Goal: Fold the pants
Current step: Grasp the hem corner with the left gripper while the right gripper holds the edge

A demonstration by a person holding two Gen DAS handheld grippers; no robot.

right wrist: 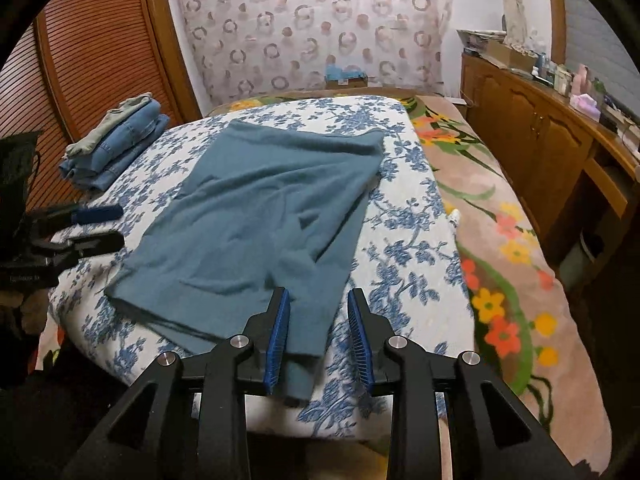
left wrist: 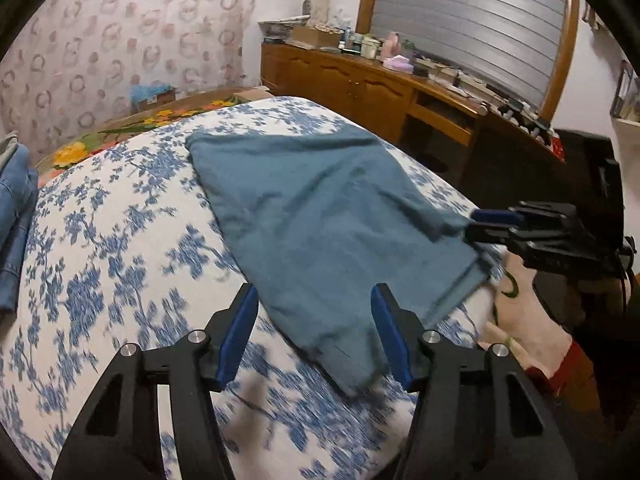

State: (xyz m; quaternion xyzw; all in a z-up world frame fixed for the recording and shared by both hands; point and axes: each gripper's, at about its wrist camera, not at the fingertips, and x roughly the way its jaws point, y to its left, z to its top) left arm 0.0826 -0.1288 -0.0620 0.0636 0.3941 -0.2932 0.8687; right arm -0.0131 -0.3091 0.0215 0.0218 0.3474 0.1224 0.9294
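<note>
The left tool reaches forward low at the near left with its blue-padded fingers spread wide apart, and the right tool does likewise at the near right, its fingers parted more narrowly.

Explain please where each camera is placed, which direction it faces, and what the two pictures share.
Left wrist: on the left gripper, facing along the bed toward the dresser; its open fingers frame the teal pants, right gripper at the side.
Right wrist: on the right gripper, facing the curtain; left gripper visible.
Shared: pants, floral bedspread, folded jeans.
</note>
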